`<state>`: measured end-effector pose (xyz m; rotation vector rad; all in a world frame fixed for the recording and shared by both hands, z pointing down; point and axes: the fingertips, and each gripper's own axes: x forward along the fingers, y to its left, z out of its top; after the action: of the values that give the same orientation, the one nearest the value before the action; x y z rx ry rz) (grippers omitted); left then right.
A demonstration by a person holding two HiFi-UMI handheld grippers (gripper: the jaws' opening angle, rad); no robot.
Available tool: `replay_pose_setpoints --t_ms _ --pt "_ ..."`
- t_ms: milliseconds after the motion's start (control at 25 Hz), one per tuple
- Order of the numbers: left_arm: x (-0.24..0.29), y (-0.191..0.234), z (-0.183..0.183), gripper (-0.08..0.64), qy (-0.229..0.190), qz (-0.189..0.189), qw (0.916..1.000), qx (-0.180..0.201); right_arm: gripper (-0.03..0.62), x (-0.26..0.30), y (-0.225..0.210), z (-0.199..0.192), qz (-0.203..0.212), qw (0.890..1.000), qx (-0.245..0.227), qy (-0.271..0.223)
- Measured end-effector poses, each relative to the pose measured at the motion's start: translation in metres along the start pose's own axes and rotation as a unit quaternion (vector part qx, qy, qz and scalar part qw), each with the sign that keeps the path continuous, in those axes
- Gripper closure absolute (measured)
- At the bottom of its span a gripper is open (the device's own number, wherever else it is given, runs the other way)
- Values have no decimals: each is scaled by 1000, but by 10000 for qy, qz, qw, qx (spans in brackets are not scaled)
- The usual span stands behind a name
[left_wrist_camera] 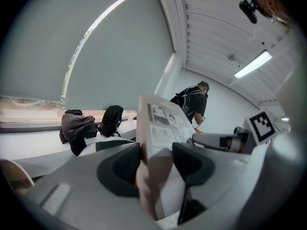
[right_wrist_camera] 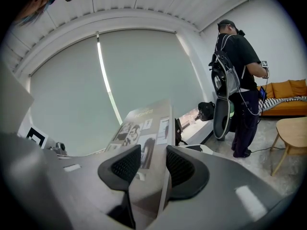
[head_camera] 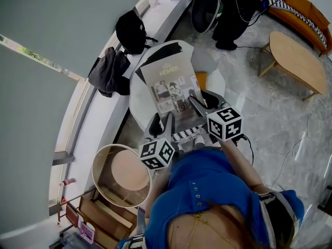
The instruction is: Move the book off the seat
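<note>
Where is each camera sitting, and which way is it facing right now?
Head view: on the person's head, looking steeply down at the book and white seat; blue top, left tool and right tool show.
Left gripper view: on the left tool, facing the window blind; its jaws clamp the book.
Right gripper view: on the right tool, facing the blind; its jaws clamp the book.
Shared: both gripper views show the book and a standing person.

In the middle of the frame, my left gripper (head_camera: 162, 123) and right gripper (head_camera: 204, 104) each pinch a bottom corner of the book (head_camera: 174, 84), over the white seat (head_camera: 138, 100).
</note>
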<state>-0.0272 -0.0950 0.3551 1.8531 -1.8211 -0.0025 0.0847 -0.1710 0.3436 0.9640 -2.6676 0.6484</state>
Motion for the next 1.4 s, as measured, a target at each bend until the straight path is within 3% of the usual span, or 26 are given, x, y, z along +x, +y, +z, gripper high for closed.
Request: replay_pose_setpoints --t_ms 1400 --pt "-2 -1 -2 354 7 103 9999 -118 425 0 0 0 92 9999 -30 88"
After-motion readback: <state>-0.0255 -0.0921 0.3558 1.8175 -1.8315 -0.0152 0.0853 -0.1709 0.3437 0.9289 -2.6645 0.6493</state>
